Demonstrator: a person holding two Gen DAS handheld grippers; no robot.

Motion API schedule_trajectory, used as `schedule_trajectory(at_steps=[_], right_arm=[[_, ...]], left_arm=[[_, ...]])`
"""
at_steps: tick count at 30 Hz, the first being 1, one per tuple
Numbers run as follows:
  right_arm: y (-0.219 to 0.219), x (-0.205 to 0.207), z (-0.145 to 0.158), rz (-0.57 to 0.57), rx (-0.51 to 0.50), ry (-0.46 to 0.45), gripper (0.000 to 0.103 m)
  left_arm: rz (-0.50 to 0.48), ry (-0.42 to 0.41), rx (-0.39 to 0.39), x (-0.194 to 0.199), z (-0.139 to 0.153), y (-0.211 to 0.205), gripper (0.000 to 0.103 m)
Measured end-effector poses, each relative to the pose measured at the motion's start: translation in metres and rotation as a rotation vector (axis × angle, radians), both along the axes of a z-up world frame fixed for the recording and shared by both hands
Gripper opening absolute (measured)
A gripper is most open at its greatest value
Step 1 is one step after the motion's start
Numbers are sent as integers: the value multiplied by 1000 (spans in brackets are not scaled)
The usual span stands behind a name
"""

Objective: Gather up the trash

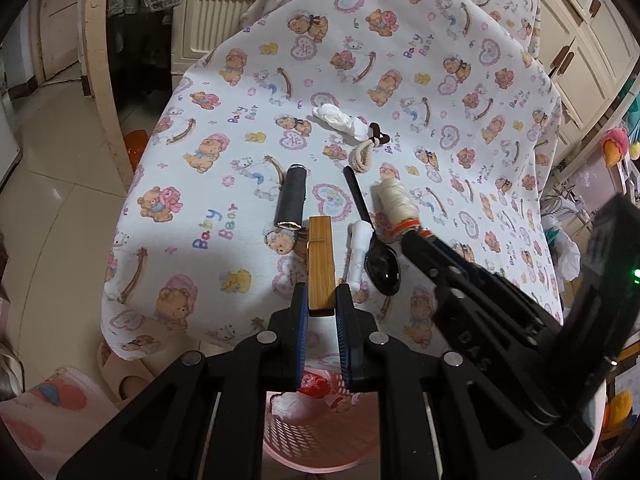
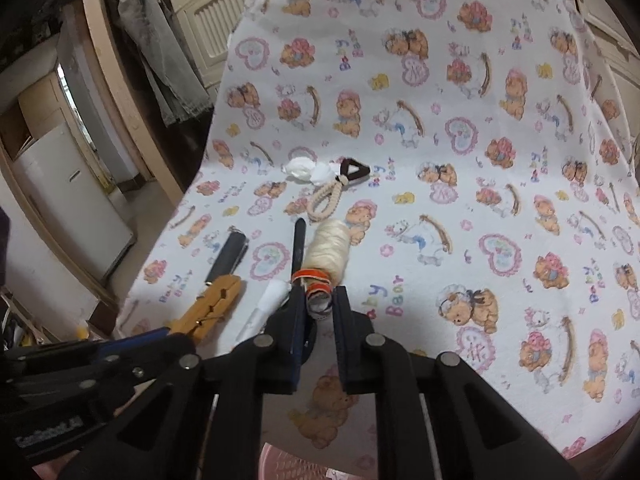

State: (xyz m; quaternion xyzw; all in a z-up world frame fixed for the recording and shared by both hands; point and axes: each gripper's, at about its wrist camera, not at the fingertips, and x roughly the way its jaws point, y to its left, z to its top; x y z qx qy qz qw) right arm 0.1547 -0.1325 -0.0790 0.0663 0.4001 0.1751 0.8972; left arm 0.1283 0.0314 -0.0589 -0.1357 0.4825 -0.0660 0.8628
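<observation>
So the trash is all bunched near the worktop's front-left corner. A wooden clothespin [image 1: 321, 264] sits at the front edge, clamped at its near end. Just left of it lies a dark thread spool [image 1: 291, 200]. To the right, a black plastic spoon [image 1: 376, 248] overlaps a white paper roll [image 1: 357, 252], then a cream thread spool [image 2: 330, 256], gripped by its orange end. Further back: a crumpled tissue [image 1: 340, 118] touching hair ties [image 1: 366, 150].

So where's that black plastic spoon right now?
In the left wrist view the black spoon lies on the bear-print cloth, between the wooden clothespin and the cream thread spool.
</observation>
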Motion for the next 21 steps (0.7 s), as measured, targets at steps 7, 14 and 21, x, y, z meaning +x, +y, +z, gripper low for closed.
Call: schedule_trajectory(at_steps=[7, 14, 21], right_arm=[[-12, -13, 14, -1, 9, -30, 12], [-35, -35, 33, -23, 34, -49, 12], [-50, -67, 60, -26, 45, -91, 12]], left_arm=[[4, -3, 3, -3, 1, 4, 12], [-44, -43, 24, -11, 10, -7, 12], [-81, -71, 23, -27, 19, -15, 12]])
